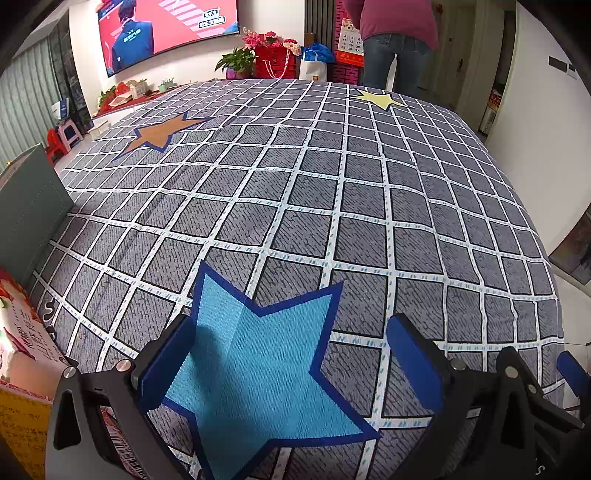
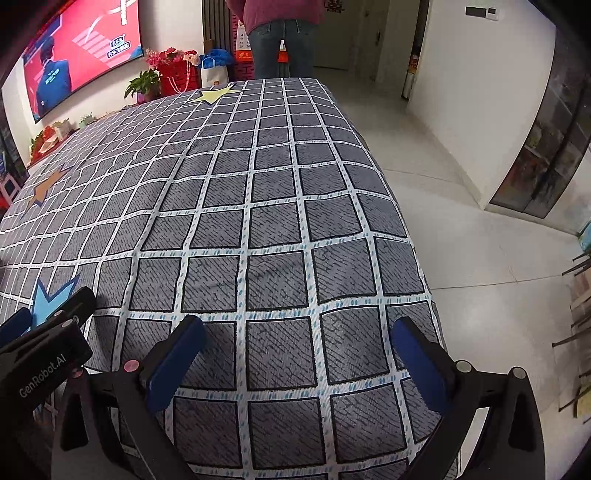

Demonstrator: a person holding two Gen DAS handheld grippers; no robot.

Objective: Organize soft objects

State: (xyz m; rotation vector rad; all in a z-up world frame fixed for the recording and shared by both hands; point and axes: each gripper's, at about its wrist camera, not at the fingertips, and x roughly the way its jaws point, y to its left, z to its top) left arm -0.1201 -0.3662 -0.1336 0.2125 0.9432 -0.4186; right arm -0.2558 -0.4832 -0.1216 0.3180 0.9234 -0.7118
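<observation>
With both my left claw (image 1: 291, 354) and right claw (image 2: 295, 354) gaping empty over the near edge of the checked bedsheet (image 1: 332, 184), I judged gripping it came next.

"GenRobot.AI" in white on the black body of the left gripper (image 2: 37, 325) in the right wrist view, calendar (image 1: 350, 41) on the far wall with digits too small to read, Chinese captions on the television (image 1: 166, 29) illegible

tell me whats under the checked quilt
Nothing under it shows. The checked quilt covers the whole top and drapes over the near and right edges, so whatever supports it is hidden. Only tiled floor is visible beside it. Both grippers hover open above it.
</observation>
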